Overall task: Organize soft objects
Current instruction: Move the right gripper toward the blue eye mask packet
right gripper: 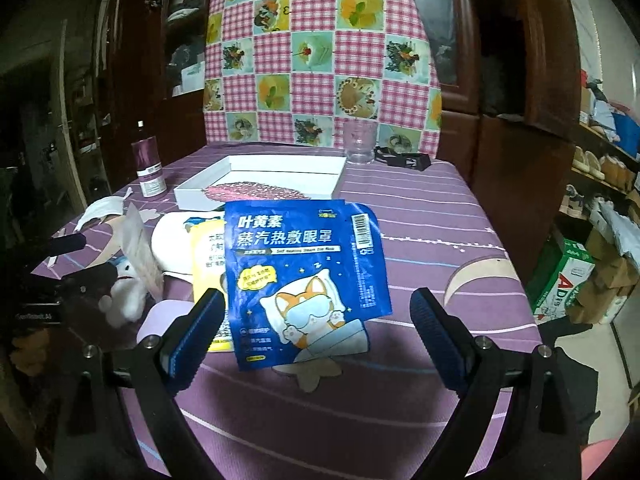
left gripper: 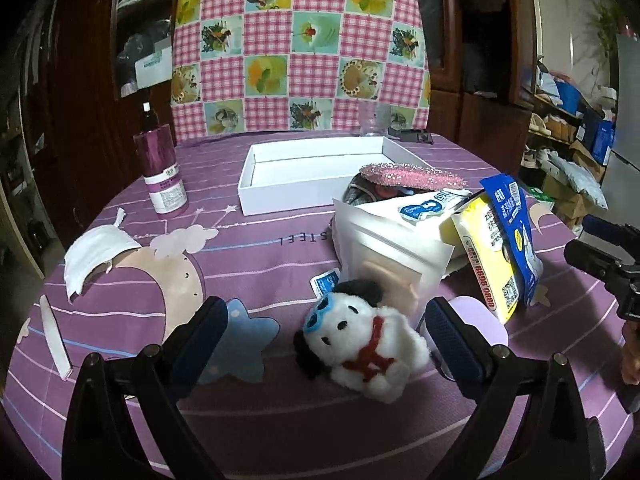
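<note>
White plush dog (left gripper: 362,346) lies on the purple tablecloth (left gripper: 260,264), between the spread fingers of my left gripper (left gripper: 324,344) and nearer its right finger, its long axis slanted across the gap. My right gripper (right gripper: 316,340) is also spread wide and holds nothing; the blue eye mask packet (right gripper: 304,276) lies just ahead of it, leaning on a yellow packet (right gripper: 206,256). I read "Self Heating Steam Eye Mask", and "STEEL" on the cloth. The white box (left gripper: 320,172) stands farther back.
</note>
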A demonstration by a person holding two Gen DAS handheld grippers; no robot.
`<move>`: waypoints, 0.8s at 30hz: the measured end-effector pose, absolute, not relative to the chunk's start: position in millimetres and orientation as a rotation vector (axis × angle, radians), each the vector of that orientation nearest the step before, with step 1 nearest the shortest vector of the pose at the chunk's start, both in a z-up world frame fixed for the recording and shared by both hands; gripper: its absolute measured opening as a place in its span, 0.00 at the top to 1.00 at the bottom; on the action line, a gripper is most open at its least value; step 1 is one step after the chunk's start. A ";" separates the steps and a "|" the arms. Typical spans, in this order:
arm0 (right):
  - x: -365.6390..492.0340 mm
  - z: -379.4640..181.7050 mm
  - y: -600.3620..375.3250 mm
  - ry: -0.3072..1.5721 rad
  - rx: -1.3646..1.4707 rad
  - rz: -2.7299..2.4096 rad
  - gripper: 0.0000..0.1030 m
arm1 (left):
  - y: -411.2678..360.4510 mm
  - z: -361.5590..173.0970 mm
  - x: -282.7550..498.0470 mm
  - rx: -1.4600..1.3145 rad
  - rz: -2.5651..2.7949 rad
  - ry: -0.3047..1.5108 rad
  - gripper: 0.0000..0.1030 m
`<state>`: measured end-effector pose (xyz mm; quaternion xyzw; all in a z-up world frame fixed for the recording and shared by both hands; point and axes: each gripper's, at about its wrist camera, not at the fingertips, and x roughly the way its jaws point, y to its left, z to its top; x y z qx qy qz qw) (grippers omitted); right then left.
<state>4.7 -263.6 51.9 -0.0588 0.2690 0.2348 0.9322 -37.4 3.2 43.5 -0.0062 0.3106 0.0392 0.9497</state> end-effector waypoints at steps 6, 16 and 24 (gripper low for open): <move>3.7 72.4 -271.0 0.535 -0.122 0.411 0.10 | 13.6 51.3 -40.6 -0.049 0.141 0.575 0.03; 12.6 158.4 -262.6 0.483 -0.035 0.277 0.09 | 17.3 142.6 -41.0 -0.164 0.147 0.515 0.00; 33.9 156.9 -227.5 0.467 0.037 0.424 0.08 | 14.0 110.1 3.3 -0.195 0.152 0.546 0.00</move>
